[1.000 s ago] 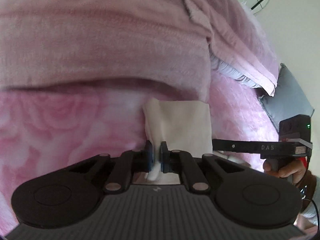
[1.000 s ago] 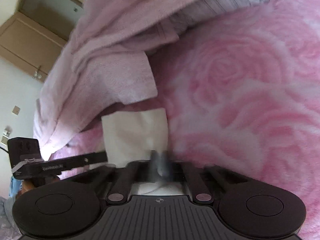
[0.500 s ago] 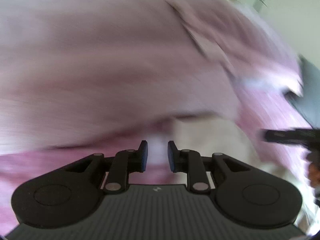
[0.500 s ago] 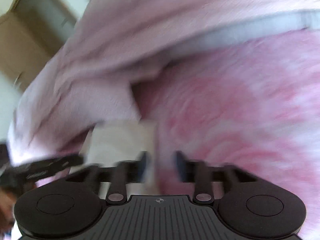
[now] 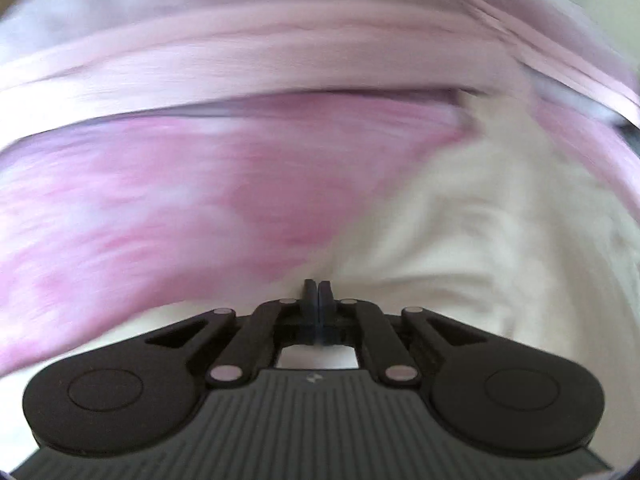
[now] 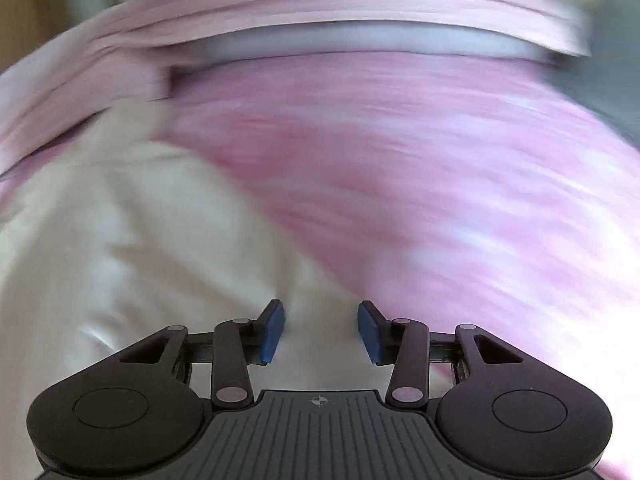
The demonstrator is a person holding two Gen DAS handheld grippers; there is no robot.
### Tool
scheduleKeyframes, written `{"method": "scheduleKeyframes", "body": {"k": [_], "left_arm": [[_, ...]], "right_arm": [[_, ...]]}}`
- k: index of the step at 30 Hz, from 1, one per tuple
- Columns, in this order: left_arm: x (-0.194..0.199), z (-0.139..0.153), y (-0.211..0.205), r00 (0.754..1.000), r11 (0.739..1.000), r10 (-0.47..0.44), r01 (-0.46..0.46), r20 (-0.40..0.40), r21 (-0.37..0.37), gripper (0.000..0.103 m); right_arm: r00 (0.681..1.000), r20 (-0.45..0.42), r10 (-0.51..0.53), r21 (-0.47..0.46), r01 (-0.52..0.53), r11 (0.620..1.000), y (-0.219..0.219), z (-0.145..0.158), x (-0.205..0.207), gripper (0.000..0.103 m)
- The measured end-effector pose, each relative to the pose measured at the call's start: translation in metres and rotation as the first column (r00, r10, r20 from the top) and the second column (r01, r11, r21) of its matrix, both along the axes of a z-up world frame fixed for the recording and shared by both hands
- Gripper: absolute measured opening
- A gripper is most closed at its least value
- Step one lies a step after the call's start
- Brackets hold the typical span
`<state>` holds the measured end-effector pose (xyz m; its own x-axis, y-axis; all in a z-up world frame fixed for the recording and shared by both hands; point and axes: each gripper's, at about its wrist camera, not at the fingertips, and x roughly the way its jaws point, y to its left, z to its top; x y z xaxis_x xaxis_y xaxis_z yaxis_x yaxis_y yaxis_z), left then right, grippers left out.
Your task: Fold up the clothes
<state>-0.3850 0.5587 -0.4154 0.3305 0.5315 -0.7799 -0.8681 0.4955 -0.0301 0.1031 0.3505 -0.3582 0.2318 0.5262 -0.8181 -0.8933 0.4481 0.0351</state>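
Both views are heavily smeared, so fine detail cannot be read.

The cream garment (image 5: 480,240) is seen lying on the pink rose-patterned blanket (image 5: 160,208), spread wide to the right of the left wrist view and running under the tool. In the right wrist view the same garment (image 6: 120,248) fills the lower left, with the blanket (image 6: 440,184) to the right. A pale pink towel (image 5: 280,52) is draped along the far edge, with a grey striped layer (image 6: 360,40) showing beneath it in the right view.

The left gripper (image 5: 319,296) is held with its pads pressed together, directly over the cream cloth's edge. No cloth can be made out between the pads; the blur prevents certainty.

The right gripper (image 6: 320,328) is held with its jaws apart, having just been narrowing slightly. Cream cloth lies below the gap, but the blue pads (image 6: 272,332) are not pressed on it.

Judgement: both tools are being positioned over opposite sides of the garment, presumably so that two edges can be taken at once for a fold. The right-hand grasp is not yet made.
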Motion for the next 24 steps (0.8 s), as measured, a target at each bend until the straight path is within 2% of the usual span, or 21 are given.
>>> {"method": "scheduleKeyframes", "body": {"k": [2,4,6,8,10,12,13,14,16,20,21,22,24], "left_arm": [[-0.008,0.009,-0.009,0.996,0.997,0.082,-0.082,-0.029,0.014,0.006],[-0.018,0.020,-0.025,0.992,0.992,0.126,-0.126,-0.013,-0.004,0.006],[-0.023,0.028,-0.050,0.990,0.990,0.138,-0.137,0.022,-0.035,0.006],[-0.027,0.035,-0.072,0.987,0.987,0.150,-0.146,0.056,-0.074,0.006],[-0.032,0.036,-0.098,0.982,0.980,0.172,-0.161,0.082,-0.120,0.006],[-0.038,0.035,-0.119,0.974,0.968,0.204,-0.185,0.097,-0.170,0.006],[-0.041,0.033,-0.128,0.970,0.961,0.219,-0.197,0.101,-0.194,0.006],[-0.044,0.030,-0.136,0.967,0.954,0.234,-0.208,0.104,-0.215,0.006],[-0.047,0.025,-0.148,0.958,0.940,0.265,-0.231,0.110,-0.253,0.006],[-0.046,0.020,-0.163,0.944,0.921,0.301,-0.252,0.132,-0.297,0.006],[-0.044,0.020,-0.165,0.944,0.920,0.301,-0.251,0.134,-0.300,0.006],[-0.043,0.021,-0.167,0.945,0.921,0.297,-0.247,0.134,-0.300,0.006],[-0.040,0.024,-0.171,0.950,0.927,0.282,-0.234,0.133,-0.292,0.006]], "right_arm": [[0.983,-0.010,-0.182,-0.022,0.182,0.983,-0.045,0.008,0.024,0.044],[0.927,-0.088,-0.363,0.004,0.365,0.931,-0.095,0.020,0.043,0.044],[0.835,-0.176,-0.522,0.027,0.534,0.845,-0.147,0.031,0.052,0.044],[0.719,-0.272,-0.640,0.054,0.675,0.736,-0.202,0.038,0.054,0.044],[0.586,-0.361,-0.726,0.060,0.791,0.609,-0.252,0.038,0.050,0.044],[0.474,-0.441,-0.762,0.058,0.863,0.502,-0.287,0.033,0.046,0.044],[0.427,-0.481,-0.766,0.056,0.887,0.459,-0.301,0.029,0.045,0.045],[0.394,-0.518,-0.760,0.056,0.901,0.429,-0.309,0.024,0.046,0.045],[0.344,-0.579,-0.739,0.054,0.921,0.386,-0.318,0.013,0.051,0.045],[0.283,-0.650,-0.705,0.043,0.940,0.338,-0.324,0.000,0.073,0.044],[0.282,-0.651,-0.705,0.037,0.939,0.342,-0.324,0.000,0.079,0.033],[0.318,-0.624,-0.714,0.041,0.926,0.376,-0.322,0.003,0.085,0.002],[0.445,-0.545,-0.711,0.079,0.871,0.485,-0.308,0.009,0.095,0.002]]}}
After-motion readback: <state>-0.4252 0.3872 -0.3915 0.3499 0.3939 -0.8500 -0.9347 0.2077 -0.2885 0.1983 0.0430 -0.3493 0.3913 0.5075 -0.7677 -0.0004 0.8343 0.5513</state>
